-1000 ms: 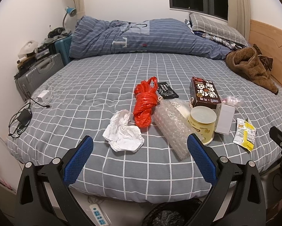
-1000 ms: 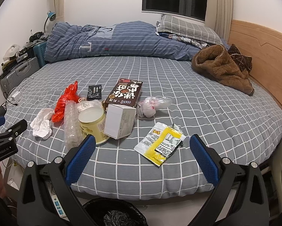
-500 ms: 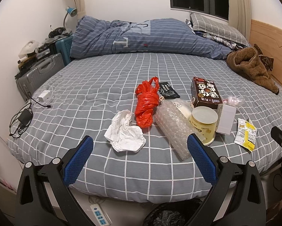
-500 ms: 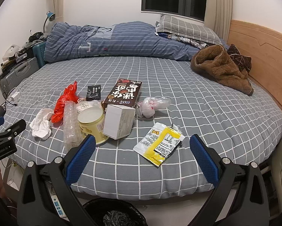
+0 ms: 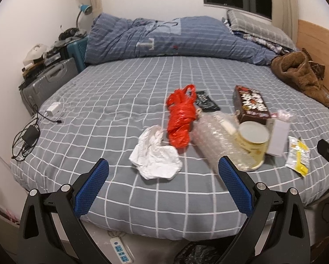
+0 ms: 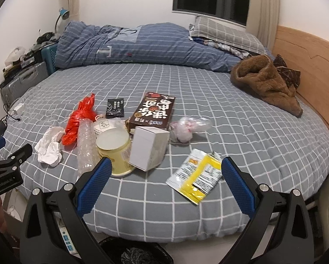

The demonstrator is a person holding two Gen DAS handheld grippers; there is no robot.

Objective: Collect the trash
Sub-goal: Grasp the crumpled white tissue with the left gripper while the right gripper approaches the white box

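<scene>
Since a second ago the left gripper (image 5: 163, 171) has crept a bit closer to the bed (image 5: 111, 101); the right gripper (image 6: 164, 171) barely moved. Both sit wide open, holding nothing. The tissue (image 5: 154, 154) lies just beyond my left fingers, dead centre, no real long axis. The yellow packet (image 6: 196, 176) sits between the right fingers, running near-left to far-right. I'd say left is nearer its target.

On the bed (image 6: 252, 136): 1 crumpled tissue (image 6: 49, 146), 1 red bag (image 6: 79, 118), 2 boxes (image 6: 153, 112), 1 cup (image 6: 116, 148), 1 yellow packet (image 6: 196, 176), 2 open grippers (image 6: 163, 176).
</scene>
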